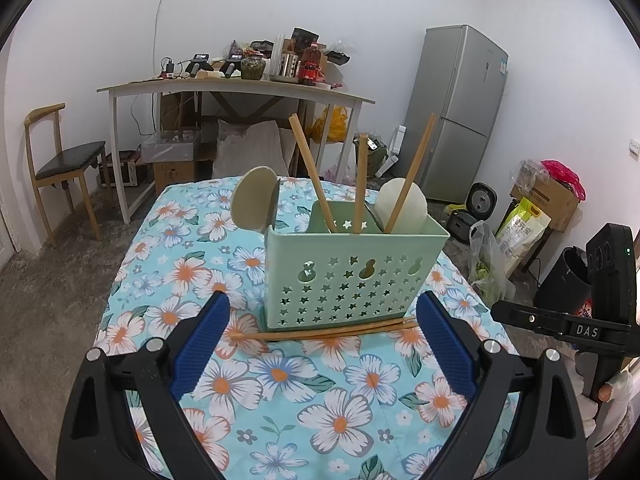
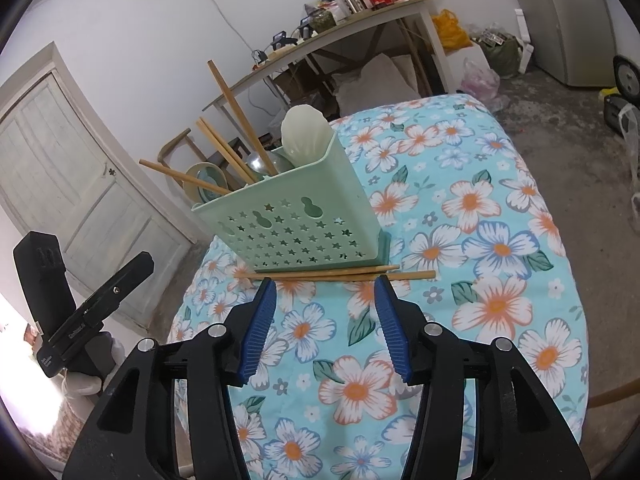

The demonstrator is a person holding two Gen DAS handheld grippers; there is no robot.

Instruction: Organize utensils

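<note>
Mint-green star-punched caddy (image 1: 352,276), turquoise floral tablecloth (image 1: 280,400), blue-padded claw (image 2: 326,292)

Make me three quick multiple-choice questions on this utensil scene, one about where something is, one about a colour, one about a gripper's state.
1. Where do the two loose chopsticks lie?
A. On the cloth against the holder's base
B. Inside the holder
C. On the floor

2. What colour is the utensil holder?
A. Red
B. Pale green
C. Black

3. How is the right gripper?
A. Shut on a spoon
B. Shut on chopsticks
C. Open, holding nothing

Key: 1 A, they lie flat along its front; 2 B, its star-punched walls are pale green; 3 C, only cloth shows between its pads.
</note>
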